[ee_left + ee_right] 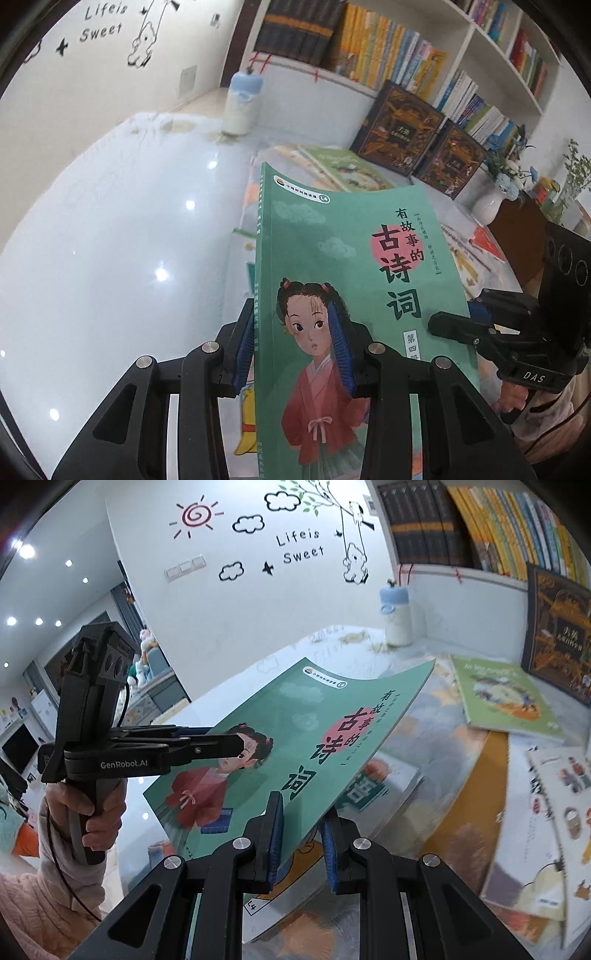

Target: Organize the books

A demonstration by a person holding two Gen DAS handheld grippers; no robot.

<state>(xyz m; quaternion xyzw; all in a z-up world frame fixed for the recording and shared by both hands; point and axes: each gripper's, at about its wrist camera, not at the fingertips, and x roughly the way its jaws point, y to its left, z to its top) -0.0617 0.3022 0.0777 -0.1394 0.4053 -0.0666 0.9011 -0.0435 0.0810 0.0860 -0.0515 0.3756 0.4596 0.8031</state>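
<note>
Both grippers clamp the green book [354, 295]: left gripper [295, 354] near its spine, right gripper [301, 843] on the opposite long edge; its long axis points toward the bookshelf [476, 40].

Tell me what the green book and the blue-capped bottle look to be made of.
Green book: a thin paperback, apparently matte paper; its cover bows while held. Bottle: probably plastic, with a milky white body and a pale blue cap; it is too blurred to be sure.

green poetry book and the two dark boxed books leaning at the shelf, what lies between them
In the left wrist view, a light green picture book lies flat on the table between the held green poetry book and the dark boxed books.
</note>
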